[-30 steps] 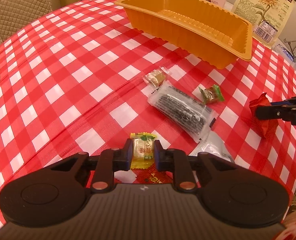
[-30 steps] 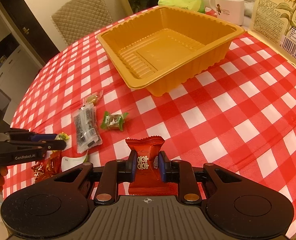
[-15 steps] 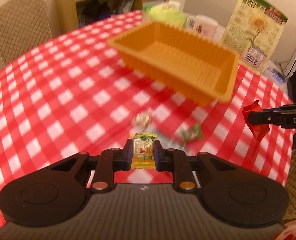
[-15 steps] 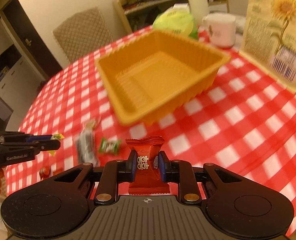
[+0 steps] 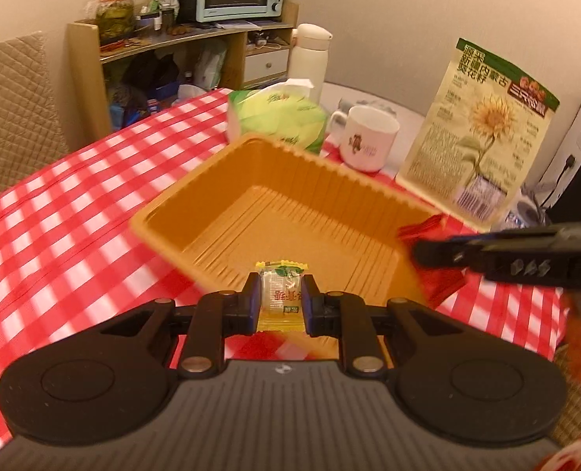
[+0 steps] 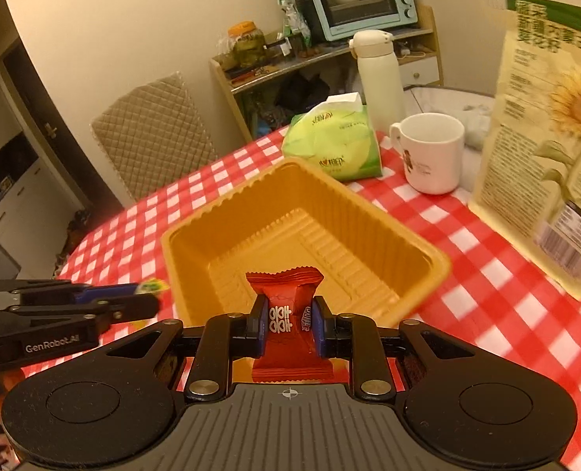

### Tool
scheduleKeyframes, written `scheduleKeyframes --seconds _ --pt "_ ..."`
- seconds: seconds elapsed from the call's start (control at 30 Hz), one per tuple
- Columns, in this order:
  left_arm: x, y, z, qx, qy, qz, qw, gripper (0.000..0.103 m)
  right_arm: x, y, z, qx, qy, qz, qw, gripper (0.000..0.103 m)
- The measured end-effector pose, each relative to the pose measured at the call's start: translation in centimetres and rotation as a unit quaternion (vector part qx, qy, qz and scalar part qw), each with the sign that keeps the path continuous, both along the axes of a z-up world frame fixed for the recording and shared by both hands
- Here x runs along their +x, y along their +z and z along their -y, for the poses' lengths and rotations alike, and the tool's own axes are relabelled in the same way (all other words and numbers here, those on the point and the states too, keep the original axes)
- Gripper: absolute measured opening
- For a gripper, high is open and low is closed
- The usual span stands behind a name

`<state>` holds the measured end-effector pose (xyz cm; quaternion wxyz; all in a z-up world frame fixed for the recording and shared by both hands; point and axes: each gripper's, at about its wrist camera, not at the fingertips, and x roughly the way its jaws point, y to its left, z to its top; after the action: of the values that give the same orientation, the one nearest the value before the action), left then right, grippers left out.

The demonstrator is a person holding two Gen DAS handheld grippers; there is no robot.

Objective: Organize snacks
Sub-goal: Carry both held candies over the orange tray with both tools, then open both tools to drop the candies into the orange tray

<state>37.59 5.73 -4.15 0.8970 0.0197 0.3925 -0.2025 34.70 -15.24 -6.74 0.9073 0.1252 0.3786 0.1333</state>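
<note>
An empty orange plastic tray (image 5: 212,180) (image 6: 427,253) sits on the red-and-white checked tablecloth (image 5: 55,212). My left gripper (image 5: 281,298) is shut on a small yellow-and-clear wrapped candy (image 5: 281,294), held just before the tray's near rim. My right gripper (image 6: 289,324) is shut on a red snack packet (image 6: 286,314), held over the tray's near edge. In the left wrist view the right gripper (image 5: 419,253) comes in from the right with the red packet (image 5: 443,286) at the tray's right corner. The right wrist view has the left gripper (image 6: 149,294) at the tray's left side.
Behind the tray stand a green tissue pack (image 5: 278,117), a white mug (image 5: 366,143), a white thermos (image 5: 308,55) and a tall sunflower-seed bag (image 5: 482,129). A quilted chair (image 6: 149,133) and a shelf with a toaster oven (image 6: 357,0) lie beyond the table.
Both grippers rose and moved forward with their snacks, from over the loose snacks on the cloth to the tray's near edge. The loose snacks have dropped out of view.
</note>
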Motion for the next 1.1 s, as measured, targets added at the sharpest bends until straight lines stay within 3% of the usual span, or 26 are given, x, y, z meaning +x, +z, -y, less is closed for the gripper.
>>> scheduleKeyframes --seconds 0.37,0.77,1.0,1.03,1.1 --pt "4.5 -2.3 2.8 0.015 0.000 -0.030 0.9994 0.019 4.2 -2.6 0.7 0.006 -0.021 -0.036 0.999 0.023" --pt "5.5 -3.7 3.0 0.026 0.005 -0.046 0.9986 0.022 5.4 -3.4 1.3 0.013 -0.034 -0.045 0.998 0.023" --pt "5.0 -3.4 2.2 0.028 0.014 -0.042 0.9986 0.035 5.9 -3.4 1.3 0.020 -0.040 -0.041 0.998 0.024" --pt "4.9 -3.3 2.1 0.027 0.015 -0.040 0.9987 0.037 5.9 -3.3 1.4 0.024 -0.041 -0.039 0.998 0.026" --pt "4.5 -3.0 1.9 0.026 0.016 -0.037 0.9988 0.042 5.8 -3.0 1.3 0.023 -0.041 -0.033 0.998 0.064"
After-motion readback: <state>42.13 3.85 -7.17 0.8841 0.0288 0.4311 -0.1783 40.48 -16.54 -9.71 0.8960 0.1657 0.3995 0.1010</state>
